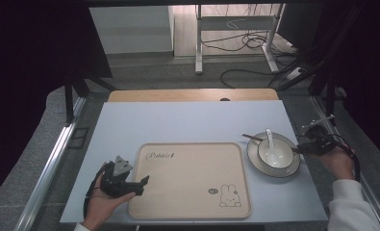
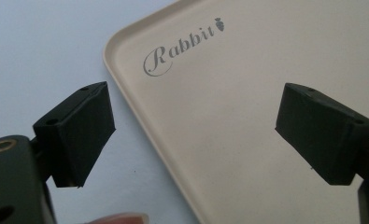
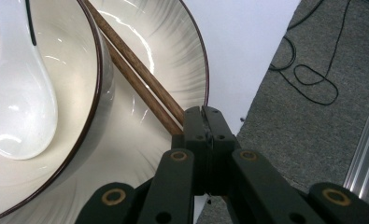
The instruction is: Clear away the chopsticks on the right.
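A beige tray printed "Rabbit" lies at the table's front middle. My left gripper stands open at the tray's left rim, one jaw over the table and one over the tray, nothing between them. To the right, a white bowl with a white spoon sits on a plate. Brown chopsticks lie across the plate. My right gripper is shut at the chopsticks' near end, which runs under its jaws; a grip on them I cannot confirm.
A pale blue mat covers the table, with a wooden edge at the back. Metal rails run along both sides. Cables lie on the grey floor past the table's right edge.
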